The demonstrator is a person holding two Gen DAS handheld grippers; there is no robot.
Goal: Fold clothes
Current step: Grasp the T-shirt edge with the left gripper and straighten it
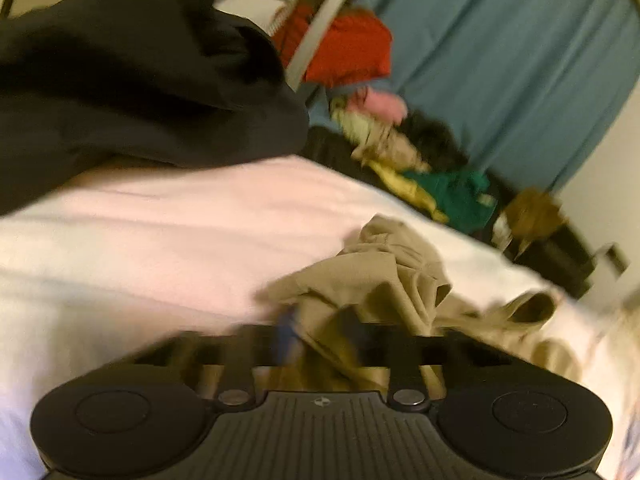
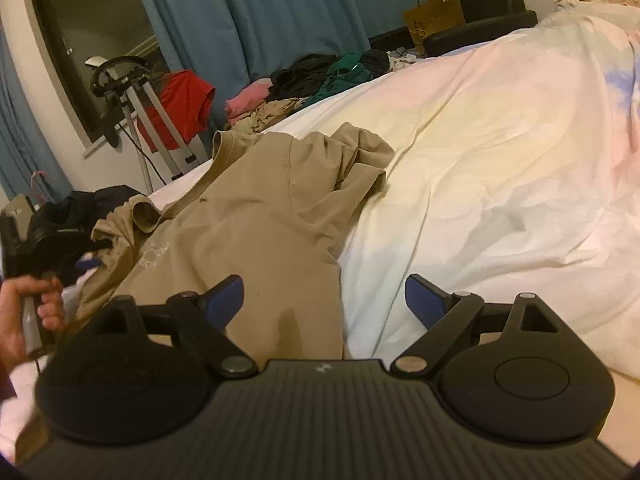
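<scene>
Left tongs [image 2: 86, 258]: lying at the far left of the right wrist view, held in a person's hand [image 2: 24, 320]; the jaws are standing nearly together and the fingertips are pressing into a fold of the tan shirt [image 2: 248, 216] at its left edge, near the sleeve. The left wrist view is blurred, but tan cloth is bunching between the 2 fingers there [image 1: 320, 332].

Shirt position: lying spread on the pale bed cover [image 2: 480, 160], left of the bed's middle, with the neck end pointing away toward the curtain [image 2: 260, 12] and the hem end running under the right tongs.

Shirt long axis: running from the near hem to the far collar, tilted a little leftward at the near end; 1 sleeve is crumpling at the far right corner, the other is curling up at the left edge.

Right tongs [image 2: 324, 300]: hanging wide open with nothing between the 2 blue pads; the left pad [image 2: 226, 298] is sitting over the tan cloth, the right pad [image 2: 424, 300] over bare bed cover, so the shirt's right edge is passing between them.

Nearer hand: left for the left sleeve, right for the hem and right side seam.

Judgement: the next fold is likely turning on the right tongs closing on that right edge.

Background: a pile of other clothes [image 2: 320, 76] is lying well apart beyond the bed.
</scene>
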